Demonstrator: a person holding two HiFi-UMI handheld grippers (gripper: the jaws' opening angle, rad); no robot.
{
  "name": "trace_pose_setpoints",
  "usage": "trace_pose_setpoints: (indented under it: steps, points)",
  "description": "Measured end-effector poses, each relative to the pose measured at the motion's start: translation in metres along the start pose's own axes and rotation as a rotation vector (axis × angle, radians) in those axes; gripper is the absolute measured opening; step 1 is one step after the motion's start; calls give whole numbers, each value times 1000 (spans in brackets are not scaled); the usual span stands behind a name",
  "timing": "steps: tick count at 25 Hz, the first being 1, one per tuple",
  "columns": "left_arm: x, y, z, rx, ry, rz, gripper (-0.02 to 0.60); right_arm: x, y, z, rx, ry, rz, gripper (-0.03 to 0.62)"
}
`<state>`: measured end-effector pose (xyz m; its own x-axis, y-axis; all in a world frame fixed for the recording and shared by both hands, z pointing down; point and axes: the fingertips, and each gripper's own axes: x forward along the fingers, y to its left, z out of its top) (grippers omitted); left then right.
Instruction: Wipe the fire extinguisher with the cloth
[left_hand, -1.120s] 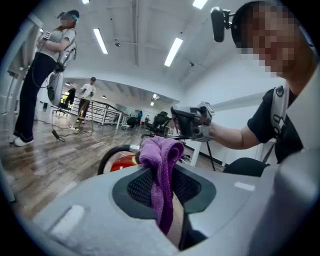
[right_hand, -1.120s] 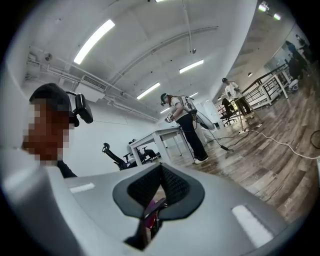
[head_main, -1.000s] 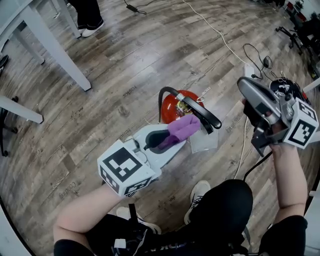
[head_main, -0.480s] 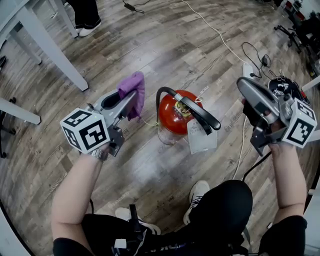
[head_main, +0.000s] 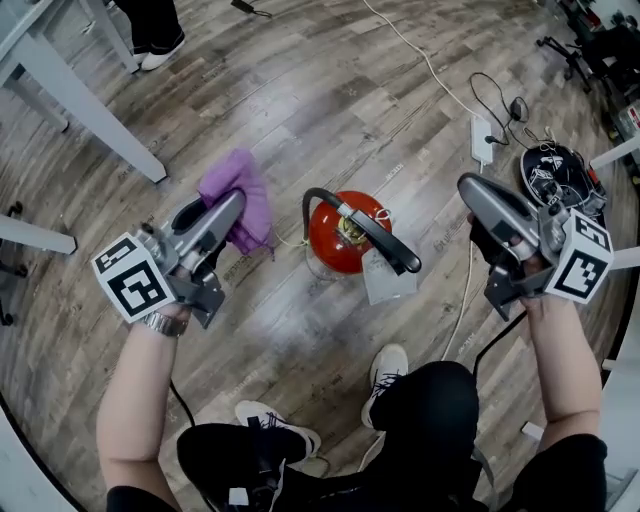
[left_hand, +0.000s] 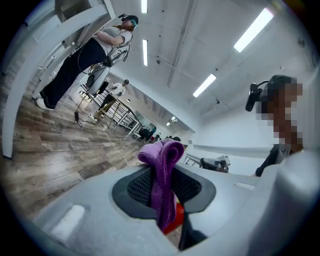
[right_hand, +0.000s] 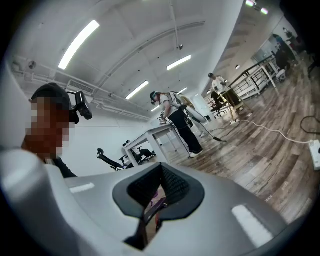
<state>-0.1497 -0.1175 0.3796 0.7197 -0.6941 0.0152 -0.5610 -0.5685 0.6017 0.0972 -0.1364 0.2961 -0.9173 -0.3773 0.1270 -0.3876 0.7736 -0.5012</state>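
A red fire extinguisher (head_main: 335, 240) stands upright on the wooden floor, with a black handle and hose (head_main: 372, 238) on top and a white tag (head_main: 388, 282) hanging from it. My left gripper (head_main: 226, 210) is held to the left of it, apart from it, shut on a purple cloth (head_main: 244, 194). In the left gripper view the cloth (left_hand: 162, 170) bulges out between the pads, with a bit of the red extinguisher (left_hand: 172, 221) below. My right gripper (head_main: 472, 192) hovers to the right of the extinguisher, shut and empty, and its jaws (right_hand: 156, 201) meet with nothing between them.
White table legs (head_main: 95, 112) stand at the upper left, with a standing person's shoes (head_main: 150, 52) beyond. A power strip (head_main: 482, 140) and cables lie at the upper right near a dark bag (head_main: 558, 178). My own shoe (head_main: 386, 366) is just below the extinguisher.
My left gripper has carried the purple cloth off the top of the extinguisher and out to its left. The right gripper has stayed in place.
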Motion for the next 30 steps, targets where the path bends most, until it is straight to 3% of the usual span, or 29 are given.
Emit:
trace_pose_setpoints:
  steps: [3, 7, 12, 18, 23, 30]
  points:
    - [-13, -42, 23, -51, 27, -57, 80, -11, 15, 12, 70, 41, -13, 2]
    - [-35, -111, 39, -139, 154, -52, 80, -39, 51, 32, 151, 94, -55, 3]
    - [-53, -229, 86, -320, 227, -107, 80, -74, 122, 61, 179, 160, -160, 3]
    - [-44, -379, 158, -361, 366, -209, 81, -105, 236, 129, 269, 221, -89, 3]
    - [-14, -452, 203, -330, 334, -266, 81, -121, 279, 181, 238, 189, -24, 3]
    - [0, -480, 224, -335, 206, -223, 81, -135, 281, 212, 304, 128, 12, 2]
